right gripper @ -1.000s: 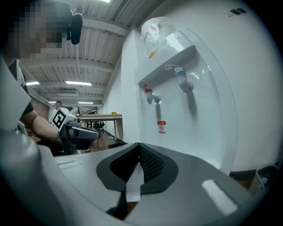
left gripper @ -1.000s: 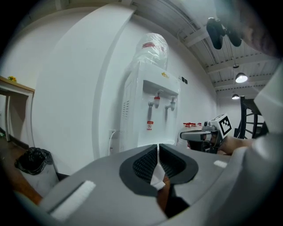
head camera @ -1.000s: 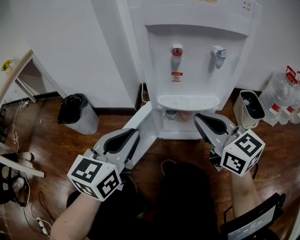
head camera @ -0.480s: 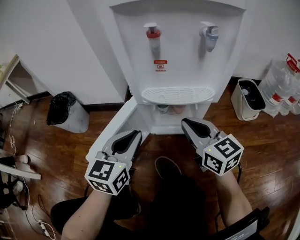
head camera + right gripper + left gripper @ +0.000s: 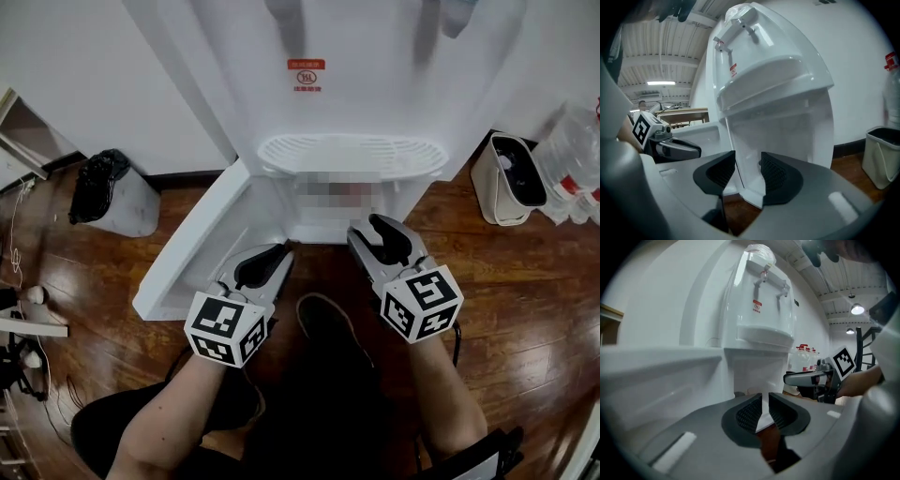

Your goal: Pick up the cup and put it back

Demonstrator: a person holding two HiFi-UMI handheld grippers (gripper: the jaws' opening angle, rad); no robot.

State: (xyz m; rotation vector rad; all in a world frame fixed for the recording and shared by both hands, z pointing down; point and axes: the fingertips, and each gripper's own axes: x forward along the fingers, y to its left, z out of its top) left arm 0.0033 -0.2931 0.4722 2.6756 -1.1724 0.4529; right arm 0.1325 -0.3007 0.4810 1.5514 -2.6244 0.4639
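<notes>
The white water dispenser point(image 5: 356, 84) has its lower cabinet point(image 5: 319, 217) open, with the door point(image 5: 202, 244) swung out to the left. A mosaic patch covers most of the cabinet's inside in the head view, so no cup shows plainly; in the left gripper view small dim shapes point(image 5: 738, 393) sit on its floor. My left gripper point(image 5: 272, 253) hovers low by the door, open, nothing between its pads point(image 5: 749, 414). My right gripper point(image 5: 373, 230) is just in front of the cabinet mouth; its jaws are opening and hold nothing point(image 5: 747, 164).
A drip tray point(image 5: 352, 155) juts out above the cabinet mouth. A bin with a black bag point(image 5: 108, 192) stands left, a white bin point(image 5: 511, 178) and water bottles point(image 5: 581, 141) right. The person's shoe point(image 5: 323, 319) rests on the wooden floor between the grippers.
The view has sunk and closed in on the dispenser. Both grippers have come nearer the cabinet opening. The right gripper's jaws, shut before, now stand apart.
</notes>
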